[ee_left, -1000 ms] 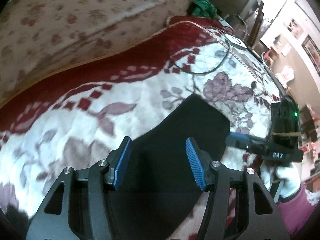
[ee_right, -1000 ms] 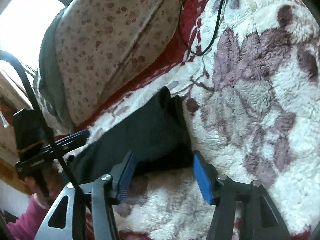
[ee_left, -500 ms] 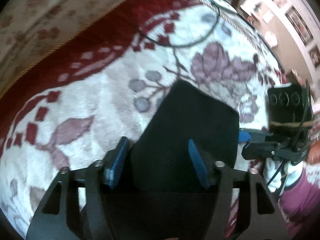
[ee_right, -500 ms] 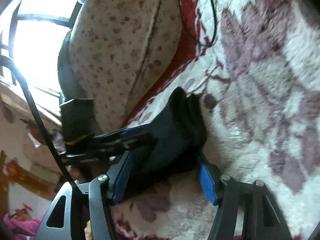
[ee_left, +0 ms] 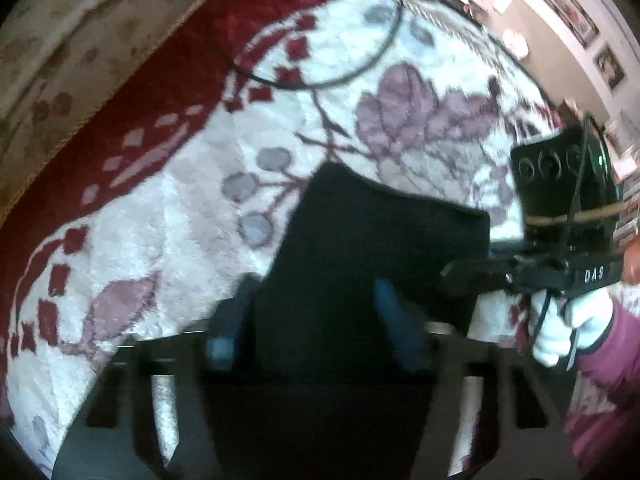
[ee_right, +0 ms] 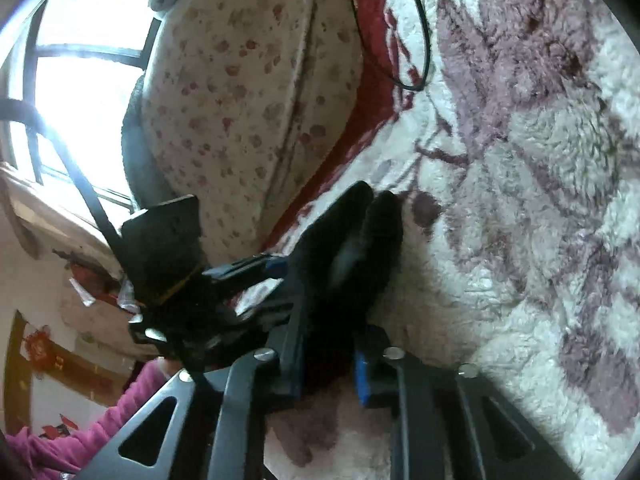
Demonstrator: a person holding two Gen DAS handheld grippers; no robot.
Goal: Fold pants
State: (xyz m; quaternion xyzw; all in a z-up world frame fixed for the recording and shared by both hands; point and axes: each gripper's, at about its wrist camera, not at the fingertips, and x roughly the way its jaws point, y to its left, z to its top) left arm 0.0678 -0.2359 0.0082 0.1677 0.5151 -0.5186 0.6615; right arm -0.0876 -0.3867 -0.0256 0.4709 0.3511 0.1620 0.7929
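Both grippers clamp pants [ee_left: 372, 240] | left gripper [ee_left: 312, 320] | right gripper [ee_right: 328, 364] | on blanket [ee_left: 160, 232]

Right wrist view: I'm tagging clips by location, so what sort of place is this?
Probably a home bedroom or living room: a plush floral blanket, a floral-covered cushion, a barred window.

The pants [ee_left: 380, 248] are showing as matt black cloth, soft and folded thick. The blanket [ee_right: 540, 208] beneath is looking shaggy and fleecy. Each claw, left [ee_left: 312, 320] and right [ee_right: 328, 360], is showing matt black plastic arms, blue ribbed pads and shiny metal screws.
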